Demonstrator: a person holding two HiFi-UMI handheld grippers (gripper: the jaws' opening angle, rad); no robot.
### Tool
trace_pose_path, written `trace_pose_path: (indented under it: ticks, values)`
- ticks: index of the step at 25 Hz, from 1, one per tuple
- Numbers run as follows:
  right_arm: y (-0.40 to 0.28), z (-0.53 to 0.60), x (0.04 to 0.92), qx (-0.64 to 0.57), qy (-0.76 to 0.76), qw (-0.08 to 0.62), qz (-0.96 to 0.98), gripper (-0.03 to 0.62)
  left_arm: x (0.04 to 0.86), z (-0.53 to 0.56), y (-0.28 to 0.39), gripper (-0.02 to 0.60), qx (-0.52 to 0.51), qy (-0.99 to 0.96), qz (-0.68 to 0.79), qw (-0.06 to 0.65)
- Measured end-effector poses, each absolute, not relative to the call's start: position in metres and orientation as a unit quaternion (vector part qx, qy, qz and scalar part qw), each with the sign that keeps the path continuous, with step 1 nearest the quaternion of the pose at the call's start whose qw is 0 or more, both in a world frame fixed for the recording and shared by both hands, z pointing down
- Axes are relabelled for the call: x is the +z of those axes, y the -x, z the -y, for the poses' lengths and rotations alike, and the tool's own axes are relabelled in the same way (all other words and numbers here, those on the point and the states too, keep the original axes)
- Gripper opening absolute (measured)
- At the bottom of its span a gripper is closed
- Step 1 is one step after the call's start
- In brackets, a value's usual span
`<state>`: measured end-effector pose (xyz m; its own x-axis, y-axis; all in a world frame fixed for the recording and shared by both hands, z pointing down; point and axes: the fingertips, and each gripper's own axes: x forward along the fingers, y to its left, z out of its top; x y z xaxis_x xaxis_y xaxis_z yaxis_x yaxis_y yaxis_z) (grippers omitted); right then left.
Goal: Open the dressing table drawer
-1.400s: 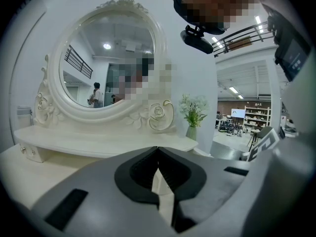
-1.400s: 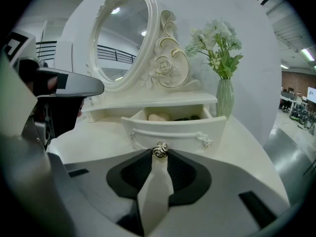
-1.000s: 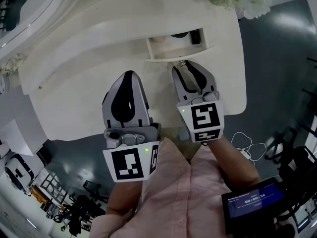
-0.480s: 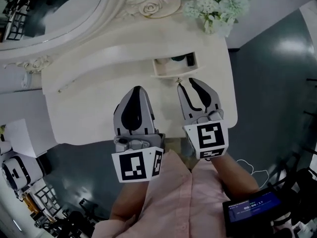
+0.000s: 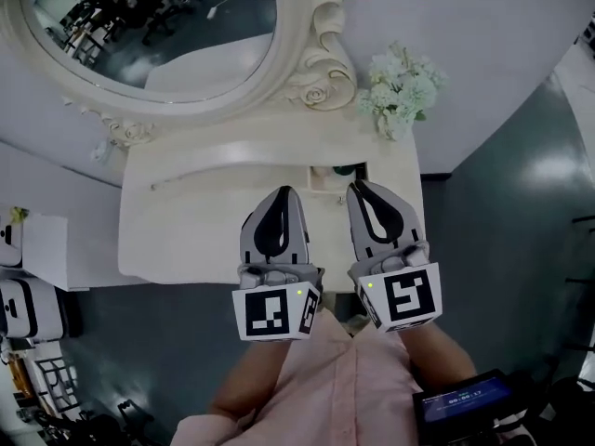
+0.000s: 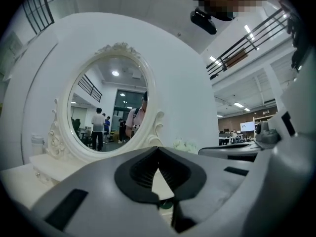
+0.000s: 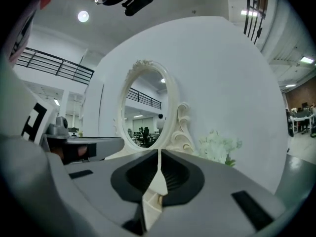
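Observation:
The cream dressing table [image 5: 200, 226] has a small drawer [image 5: 336, 174] standing pulled out at its right, with dark items inside. Both grippers hang side by side in front of it, above the table's near edge and touching nothing. My left gripper [image 5: 282, 192] is shut and empty, its tips meeting [image 6: 158, 150]. My right gripper [image 5: 357, 186] has just been closing and is now shut, with nothing between its jaws [image 7: 159, 152]. It sits just before the drawer's front.
An oval mirror [image 5: 149, 35] in a carved frame rises at the table's back, with white flowers [image 5: 400, 91] to its right. A white cabinet [image 5: 37, 249] stands at the left. A small screen device [image 5: 460, 402] hangs at the lower right, over grey floor.
Both grippers have risen and drawn back from the table. The right gripper's jaws, open near the drawer's front before, have shut on nothing. The drawer stays open.

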<state>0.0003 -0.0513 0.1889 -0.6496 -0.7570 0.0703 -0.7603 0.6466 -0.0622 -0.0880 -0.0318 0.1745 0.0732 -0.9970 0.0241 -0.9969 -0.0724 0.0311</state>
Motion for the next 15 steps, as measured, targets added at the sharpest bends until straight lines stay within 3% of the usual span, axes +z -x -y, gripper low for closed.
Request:
trace_pose_path:
  ticks: [15]
  values:
    - [-0.006, 0.031, 0.140, -0.015, -0.399, -0.021, 0.916, 0.020, 0.142, 0.012, 0.065, 0.021, 0.004, -0.729, 0.683, -0.047]
